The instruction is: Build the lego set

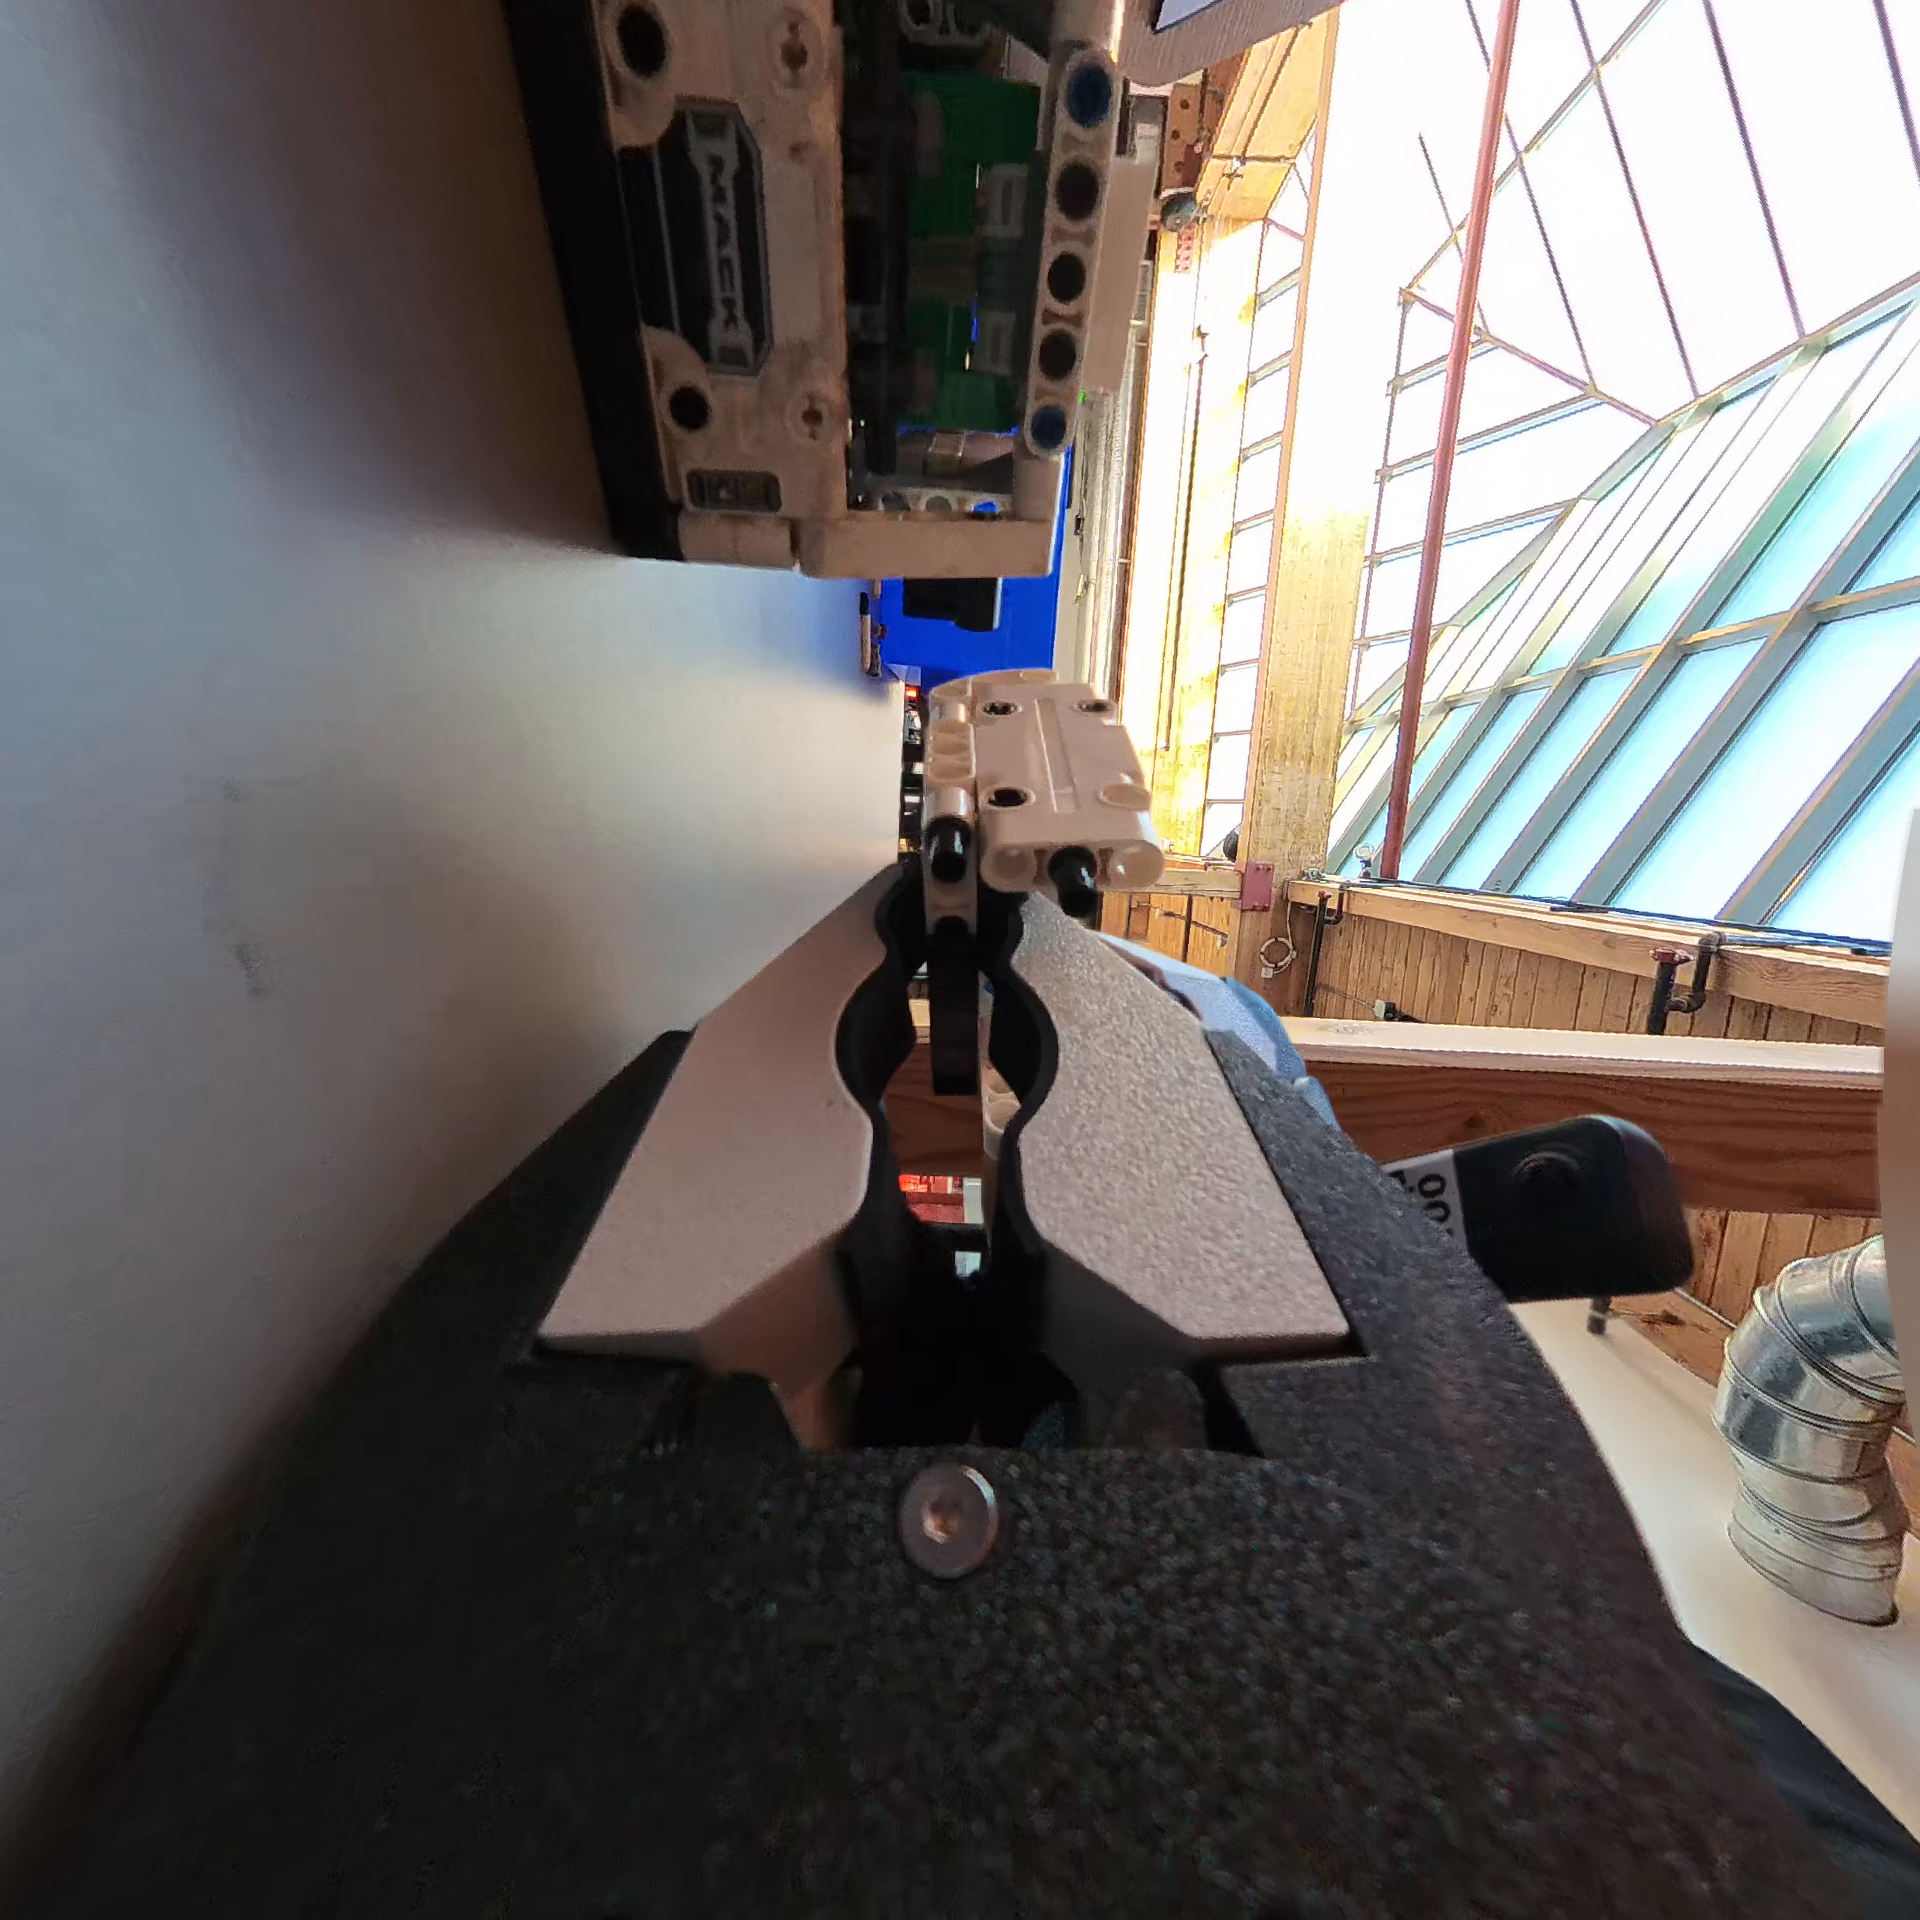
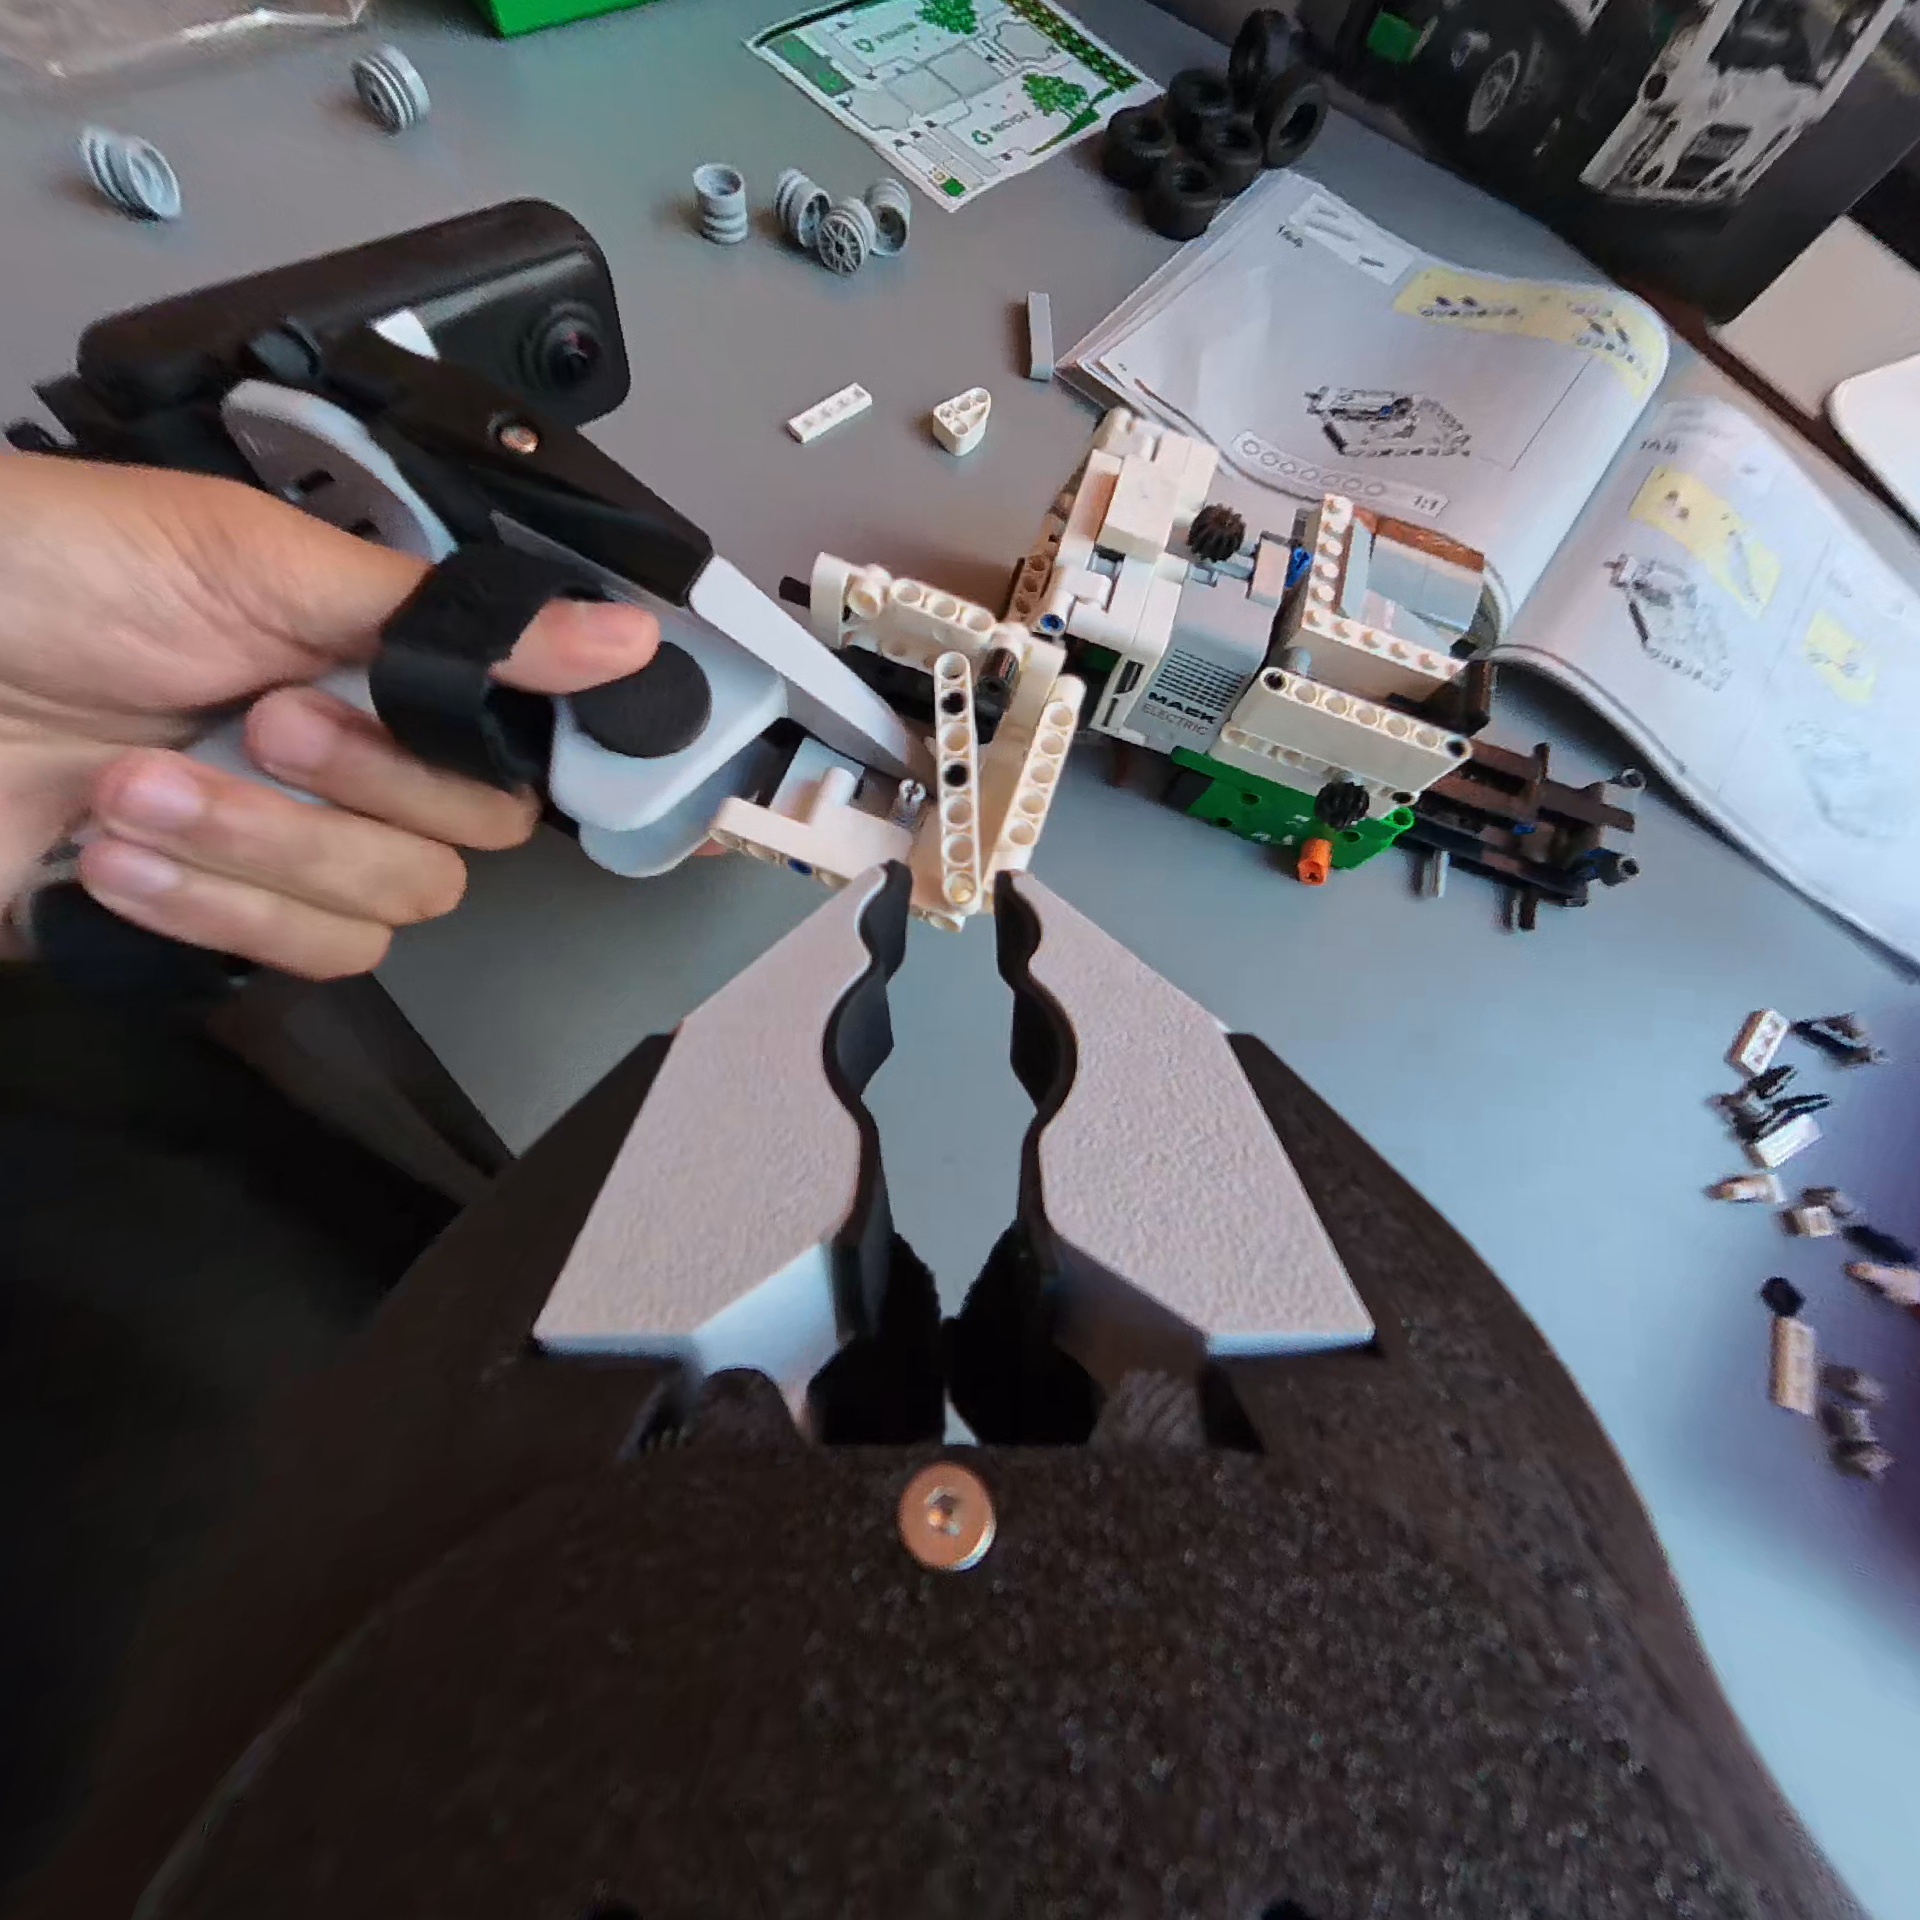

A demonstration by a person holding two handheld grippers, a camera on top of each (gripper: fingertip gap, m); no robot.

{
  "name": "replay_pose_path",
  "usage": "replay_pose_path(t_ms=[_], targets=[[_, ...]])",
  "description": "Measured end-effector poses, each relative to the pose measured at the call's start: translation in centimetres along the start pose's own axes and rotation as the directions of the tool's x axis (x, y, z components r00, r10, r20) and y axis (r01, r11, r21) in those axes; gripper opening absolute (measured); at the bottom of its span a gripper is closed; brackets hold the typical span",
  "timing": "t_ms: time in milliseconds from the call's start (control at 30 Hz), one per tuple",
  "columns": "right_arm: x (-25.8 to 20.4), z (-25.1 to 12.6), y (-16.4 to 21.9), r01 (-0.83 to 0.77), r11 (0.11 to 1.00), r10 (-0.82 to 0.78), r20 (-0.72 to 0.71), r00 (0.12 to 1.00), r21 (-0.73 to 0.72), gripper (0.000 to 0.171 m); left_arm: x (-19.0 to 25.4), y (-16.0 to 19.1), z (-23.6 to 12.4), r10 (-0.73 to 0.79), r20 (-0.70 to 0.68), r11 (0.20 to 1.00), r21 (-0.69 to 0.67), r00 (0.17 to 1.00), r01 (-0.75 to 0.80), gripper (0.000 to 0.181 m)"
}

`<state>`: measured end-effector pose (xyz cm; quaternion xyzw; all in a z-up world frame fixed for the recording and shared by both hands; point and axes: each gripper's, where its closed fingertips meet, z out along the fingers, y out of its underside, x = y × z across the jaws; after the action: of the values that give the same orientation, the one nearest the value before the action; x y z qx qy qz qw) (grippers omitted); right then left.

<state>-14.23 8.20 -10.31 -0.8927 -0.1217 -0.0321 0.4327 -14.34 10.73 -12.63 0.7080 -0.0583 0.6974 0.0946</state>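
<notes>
White beams and black pins made up the sub-assembly [image 2: 966, 748] that you held off the table [image 2: 623, 312], clenched in the left tongs [image 1: 951, 935] by one thin beam so that its pinned end stayed free for joining. Seen from the left wrist, the tongs' fingers pressed on that beam from both sides, and the panel piece [image 1: 1049, 779] with its black pins projected beyond the tips.

The right tongs [image 2: 948, 904] stood released, jaws apart with table showing between them, their tips flanking the lower end of the two long beams without a visible grip. This placement suggests you were steadying or about to seat a beam, not carrying it.

The partly built truck [image 2: 1247, 665], white and grey over a green base, rested on the table just behind the held piece, probably kept near so the sub-assembly could be offered up to it. The instruction booklet [image 2: 1455, 416] lay open to the right of the truck, within sight for checking the step. Grey wheel hubs [image 2: 831, 218], black tyres [image 2: 1216, 135] and a scatter of small parts [image 2: 1808, 1195] lay well apart from the working zone.
</notes>
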Motion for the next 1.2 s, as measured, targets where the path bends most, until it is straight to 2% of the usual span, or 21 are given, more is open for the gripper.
replay_pose_path(t_ms=[200, 600, 833, 1033, 1200], targets=[[-0.1, 0.6, 0.3, 0.021, 1.000, -0.021, -0.011, 1.000, 0.009, 0.009, 0.1, 0.2, 0.0, 0.010, 0.006, 1.000, -0.003, 1.000, -0.010, 0.006], [0.2, 0.4, 0.2, 0.011, 1.000, -0.010, -0.024, 1.000, 0.018, 0.016, 0.1, 0.4, -0.1, 0.001, -0.001, 1.000, -0.010, 1.000, -0.001, 0.006], [0.8, 0.2, 0.2, -0.167, 0.985, 0.167, 0.003, 0.986, 0.043, 0.018, 0.3, 0.4, 0.0, -0.037, -0.036, 0.999, -0.001, 0.999, 0.037, 0.006], [0.0, 0.5, 0.2, -0.340, 0.939, 0.333, 0.105, 0.937, 0.057, 0.023, 0.8, -0.1, 0.0, 0.010, -0.036, 1.000, 0.011, 0.999, -0.009, 0.006], [0.5, 0.5, 0.3, -0.381, 0.923, 0.375, 0.103, 0.921, 0.054, 0.008, 0.7, -0.4, -0.1, 0.084, 0.013, 0.996, 0.020, 0.996, -0.084, 0.006]])
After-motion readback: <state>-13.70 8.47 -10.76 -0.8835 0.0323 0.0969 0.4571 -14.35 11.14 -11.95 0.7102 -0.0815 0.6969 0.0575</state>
